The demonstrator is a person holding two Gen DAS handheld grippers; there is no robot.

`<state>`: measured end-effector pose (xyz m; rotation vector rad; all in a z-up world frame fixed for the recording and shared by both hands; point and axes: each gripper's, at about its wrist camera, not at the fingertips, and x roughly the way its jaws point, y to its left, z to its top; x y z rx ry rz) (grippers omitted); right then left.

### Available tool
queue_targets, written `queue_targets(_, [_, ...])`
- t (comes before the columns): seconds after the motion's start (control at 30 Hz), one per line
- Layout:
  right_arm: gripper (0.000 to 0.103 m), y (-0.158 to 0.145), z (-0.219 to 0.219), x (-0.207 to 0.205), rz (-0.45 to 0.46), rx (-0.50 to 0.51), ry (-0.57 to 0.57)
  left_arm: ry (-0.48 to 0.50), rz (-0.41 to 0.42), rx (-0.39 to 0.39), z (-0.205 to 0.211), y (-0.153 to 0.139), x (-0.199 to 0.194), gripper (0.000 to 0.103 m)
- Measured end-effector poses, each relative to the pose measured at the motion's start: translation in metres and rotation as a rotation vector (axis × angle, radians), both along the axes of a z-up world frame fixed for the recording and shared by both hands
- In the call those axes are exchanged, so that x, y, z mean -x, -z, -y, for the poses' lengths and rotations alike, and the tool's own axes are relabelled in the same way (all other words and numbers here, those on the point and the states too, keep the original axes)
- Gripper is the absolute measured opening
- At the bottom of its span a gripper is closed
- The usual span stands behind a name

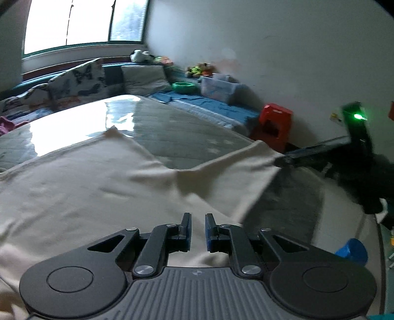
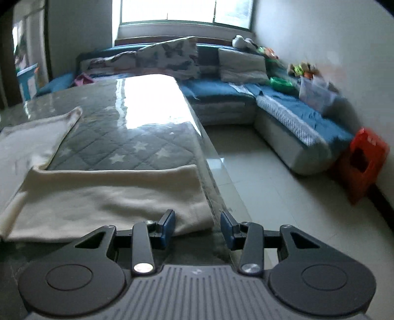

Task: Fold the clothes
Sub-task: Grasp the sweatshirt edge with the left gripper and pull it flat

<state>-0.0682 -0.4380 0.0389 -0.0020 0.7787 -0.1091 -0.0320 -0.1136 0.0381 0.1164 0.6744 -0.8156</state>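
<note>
the premises are presenting as a home, a living room by the look of it. a low blue corner sofa (image 2: 283,103) is running along two walls under a wide window (image 2: 184,11), carrying butterfly-print cushions (image 2: 172,56) and grey cushions (image 2: 242,65). soft toys (image 2: 301,69), a green bowl (image 2: 280,82) and a clear plastic box (image 2: 316,94) are sitting on the sofa by the wall. a red plastic stool (image 2: 362,162) is standing on pale floor tiles (image 2: 258,167). a table (image 2: 147,118) is wearing a grey star-quilted cover under glossy sheeting.

cream garment (image 2: 106,197) on grey star-quilted table cover (image 2: 138,137); blue sofa (image 2: 307,110), red stool (image 2: 364,162).
</note>
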Motion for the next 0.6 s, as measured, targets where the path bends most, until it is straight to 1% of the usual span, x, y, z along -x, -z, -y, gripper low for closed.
queue_targets(0.07, [0.041,0.001,0.005,0.001,0.004,-0.031,0.007,0.010,-0.006,0.003,0.003,0.002,0.005,0.013])
queue_targets(0.1, [0.037,0.000,0.007,0.002,0.005,-0.042,0.008,0.014,-0.009,0.002,0.003,0.004,0.007,0.013])
queue_targets(0.13, [0.030,0.000,0.008,0.003,0.006,-0.051,0.007,0.016,-0.008,0.000,0.003,0.005,0.009,0.013])
queue_targets(0.17, [0.026,0.000,0.008,0.003,0.005,-0.050,-0.004,0.018,-0.008,-0.001,0.003,0.006,0.011,0.013])
queue_targets(0.2, [0.014,-0.003,0.002,0.003,0.005,-0.035,-0.012,0.019,-0.011,0.002,0.002,0.007,0.013,0.013])
queue_targets(0.27, [0.011,-0.007,-0.002,0.004,0.013,0.010,-0.020,0.028,-0.012,0.005,0.003,0.008,0.016,0.013])
queue_targets(0.3, [0.009,-0.012,-0.007,0.001,0.030,0.052,-0.024,0.033,-0.014,0.004,0.003,0.008,0.017,0.013])
queue_targets(0.4, [0.009,-0.020,-0.011,-0.004,0.075,0.125,-0.028,0.045,-0.021,-0.003,0.004,0.012,0.020,0.013])
queue_targets(0.5, [0.009,-0.016,-0.013,-0.012,0.072,0.172,-0.028,0.055,-0.028,-0.013,0.006,0.017,0.023,0.013])
queue_targets(0.6, [0.009,-0.007,-0.013,-0.018,0.059,0.193,-0.020,0.057,-0.024,-0.012,0.005,0.021,0.028,0.013])
